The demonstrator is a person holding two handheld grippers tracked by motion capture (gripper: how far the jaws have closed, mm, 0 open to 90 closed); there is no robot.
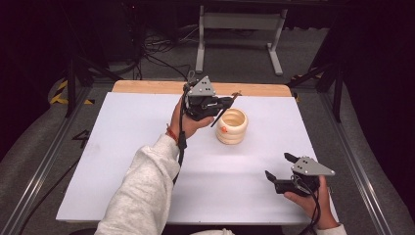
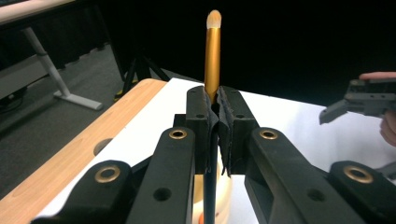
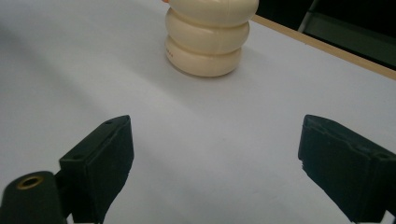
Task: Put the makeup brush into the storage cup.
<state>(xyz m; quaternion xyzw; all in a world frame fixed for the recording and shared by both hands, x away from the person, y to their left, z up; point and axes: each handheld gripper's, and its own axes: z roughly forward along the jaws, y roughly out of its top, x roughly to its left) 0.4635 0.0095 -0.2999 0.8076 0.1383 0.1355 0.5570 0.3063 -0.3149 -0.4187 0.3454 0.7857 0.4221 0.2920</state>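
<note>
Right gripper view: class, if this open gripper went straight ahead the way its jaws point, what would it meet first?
Most likely the cream ribbed ring-stacked holder, standing ahead on the bare white tabletop; it sits slightly left of the right gripper centre line, so depth is uncertain.

I am counting one brush (image 2: pixel 213 56), one cream ribbed holder (image 1: pixel 232 126), one white board (image 1: pixel 122 147) on one wooden table (image 1: pixel 147 87), and two grippers, the left gripper (image 1: pixel 226 101) and right gripper (image 1: pixel 279 166), I am running

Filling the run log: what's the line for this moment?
left gripper: shut on brush | above cream holder | right gripper: open, nothing held
</note>
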